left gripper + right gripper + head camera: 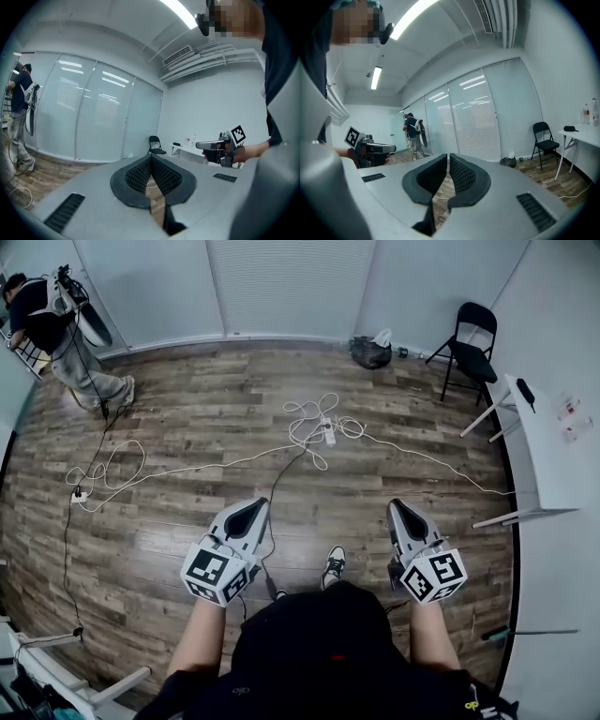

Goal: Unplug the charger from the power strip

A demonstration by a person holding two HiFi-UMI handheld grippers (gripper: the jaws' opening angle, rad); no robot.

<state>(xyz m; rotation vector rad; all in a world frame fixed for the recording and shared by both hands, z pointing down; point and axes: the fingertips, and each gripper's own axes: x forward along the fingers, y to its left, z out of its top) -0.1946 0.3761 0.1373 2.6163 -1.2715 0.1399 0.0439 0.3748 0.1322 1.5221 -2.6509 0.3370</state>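
Nothing of the task was done yet. The power strip (328, 433) lay on the wooden floor (187, 559) about midway across it, nearer the far wall than the near edge, inside a tangle of white cable (314, 413); the charger on it was too small to make out, so presumably it was plugged in. Both tongs were clenched on nothing: the left gripper (251, 507) and the right gripper (401, 509) were held out level above the floor, pads together, well apart from the strip. What remained, by my reading, was the whole job: walk up, crouch, steady the strip, pull the charger.

A black cable (281, 479) ran from the strip back toward the person's shoe (334, 565), and a long white lead (187, 468) trailed off to the floor's left side; both looked like trip hazards. A folding chair (472, 351), a dark bag (370, 352) by the far wall, a white table (548, 456) along the right edge and another person (56, 329) in the far left corner all stood clear of the path
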